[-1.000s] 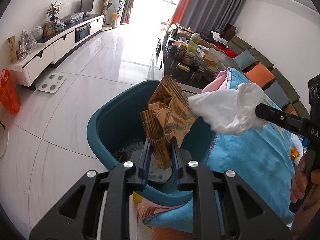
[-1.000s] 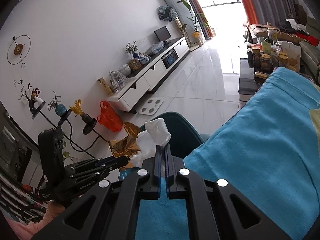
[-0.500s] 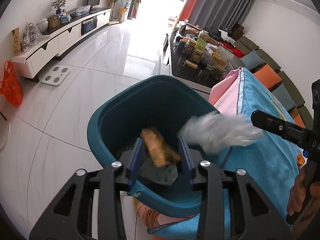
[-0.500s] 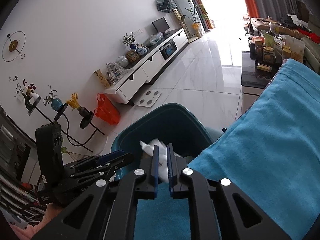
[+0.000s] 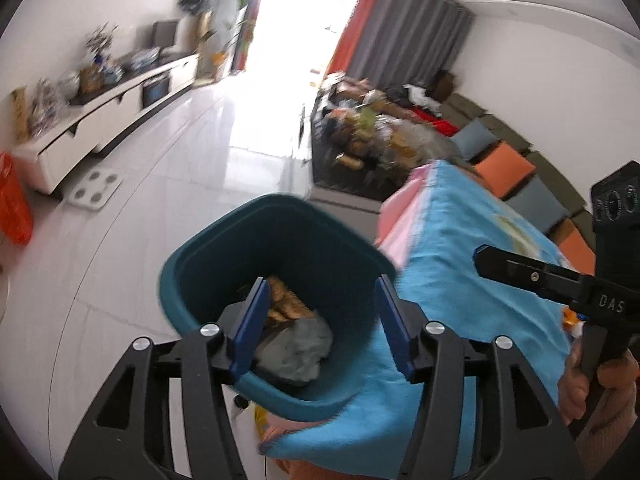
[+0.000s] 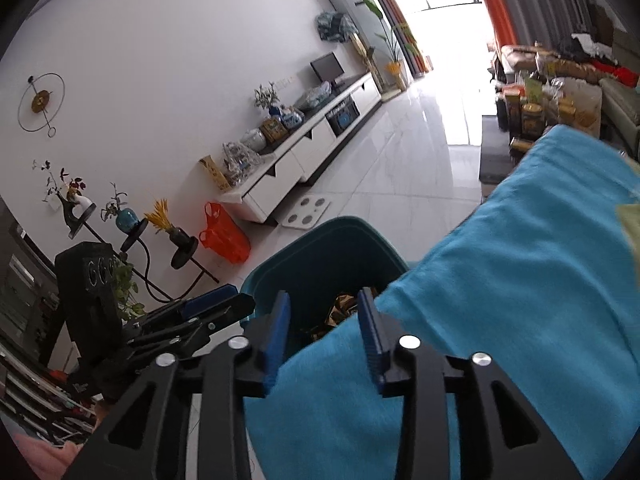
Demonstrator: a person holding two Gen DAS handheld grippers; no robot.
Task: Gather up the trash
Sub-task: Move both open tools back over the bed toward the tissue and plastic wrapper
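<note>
A teal trash bin [image 5: 208, 256] [image 6: 320, 240] stands on the floor beside the blue-cloth table. Inside it lie a golden snack wrapper [image 5: 286, 304] [image 6: 344, 308] and a crumpled white tissue [image 5: 298, 346]. My left gripper [image 5: 322, 312] hovers over the bin's mouth, its jaws opening with nothing pressed between them. My right gripper [image 6: 324, 320] hangs over the table edge next to the bin, jaws also opening and empty. The right gripper's black finger [image 5: 528, 276] shows at the right of the left wrist view. The left gripper [image 6: 208, 312] shows at the left of the right wrist view.
The blue cloth [image 5: 472, 264] [image 6: 500, 300] covers the table right of the bin. A white TV cabinet [image 6: 304, 160], a bathroom scale [image 5: 94, 190], an orange bag [image 6: 224, 236] and a cluttered dark coffee table [image 5: 360, 152] surround the white tiled floor. A hand [image 5: 592, 380] grips the right tool.
Both grippers opened. The golden wrapper dropped from the left gripper and the white tissue from the right one; both now lie in the bin. Both grippers rose slightly.
</note>
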